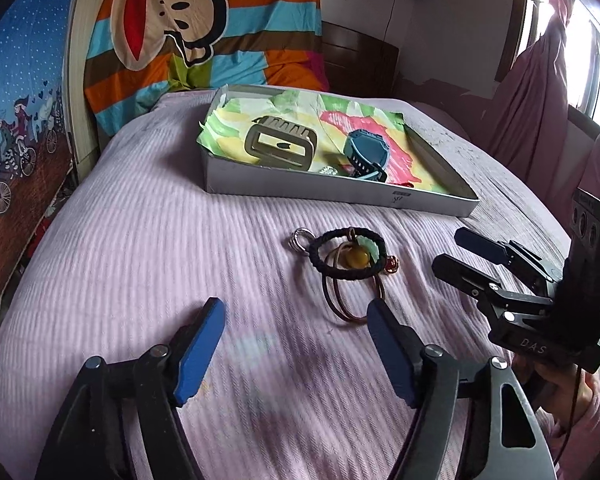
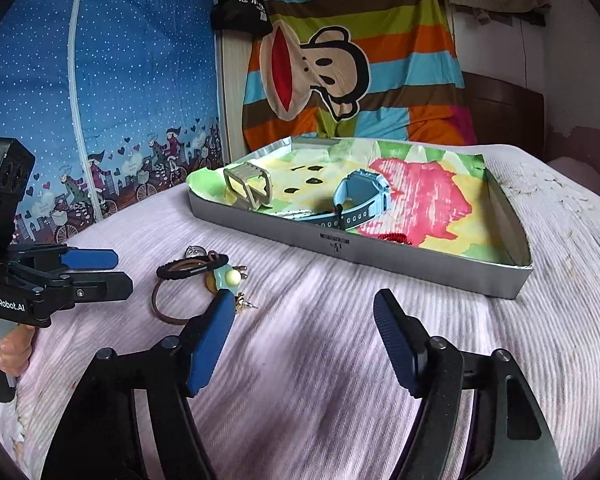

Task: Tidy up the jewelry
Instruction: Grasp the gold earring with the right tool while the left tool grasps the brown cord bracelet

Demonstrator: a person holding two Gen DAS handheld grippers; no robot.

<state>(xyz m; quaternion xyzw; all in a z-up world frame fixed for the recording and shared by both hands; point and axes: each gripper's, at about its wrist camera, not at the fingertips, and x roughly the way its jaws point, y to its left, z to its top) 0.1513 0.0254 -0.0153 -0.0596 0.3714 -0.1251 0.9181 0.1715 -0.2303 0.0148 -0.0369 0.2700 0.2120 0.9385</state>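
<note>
– Nearest?
– Left gripper [image 1: 296, 320] and right gripper [image 2: 304, 316], both spread wide, grasping nothing, over the pink bedspread [image 1: 140, 240].
– Beyond?
– Black hair tie [image 1: 346, 254] tangled with brown loops [image 1: 346, 300], a yellow bead [image 1: 360, 258] and a silver ring [image 1: 299, 237], loose on the cover.
– Farther?
– Grey tray [image 1: 320, 192]: khaki clip [image 1: 280, 142] left, blue watch [image 1: 366, 152] right, on painted paper [image 2: 420, 196]
</note>
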